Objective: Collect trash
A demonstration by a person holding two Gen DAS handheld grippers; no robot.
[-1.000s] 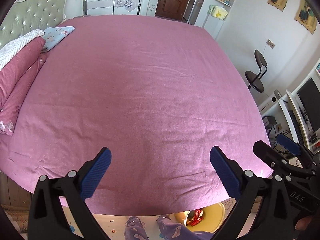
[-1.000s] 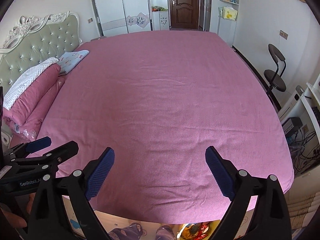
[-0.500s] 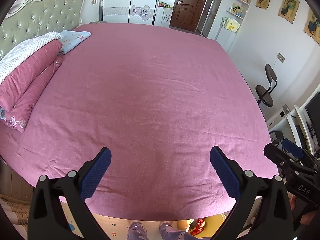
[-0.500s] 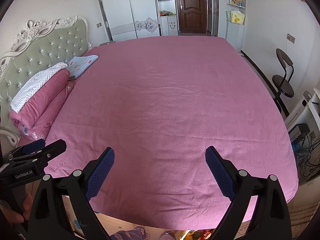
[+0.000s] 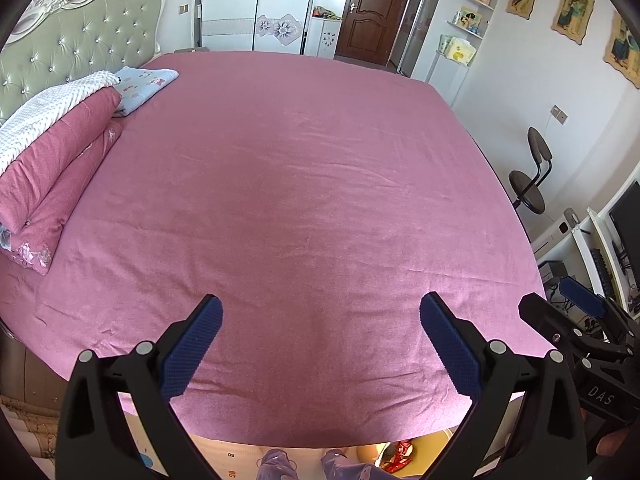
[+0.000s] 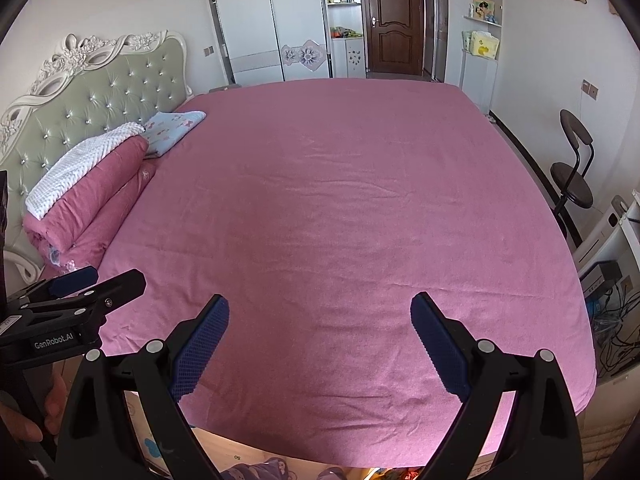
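Note:
A yellow bin [image 5: 370,454] holding red wrappers [image 5: 398,455] sits on the floor at the bed's near edge, at the bottom of the left wrist view; a sliver of it shows in the right wrist view [image 6: 394,473]. My left gripper [image 5: 320,312] is open and empty above the pink bed sheet [image 5: 304,208]. My right gripper [image 6: 320,312] is open and empty above the same sheet [image 6: 340,208]. Each gripper shows at the side of the other's view: the right one [image 5: 580,308] and the left one [image 6: 80,286]. No trash shows on the bed.
Folded pink quilts [image 5: 52,168] and a blue pillow [image 5: 142,86] lie by the padded headboard [image 5: 80,52] at left. A stool [image 5: 530,184] and a desk with a monitor [image 5: 624,224] stand at right. A wardrobe [image 6: 272,24] and door [image 6: 394,16] are beyond.
Both cameras have risen and tilted up: more of the headboard, wardrobe and far wall shows, and the bin has slid lower in view. Both grippers stay open.

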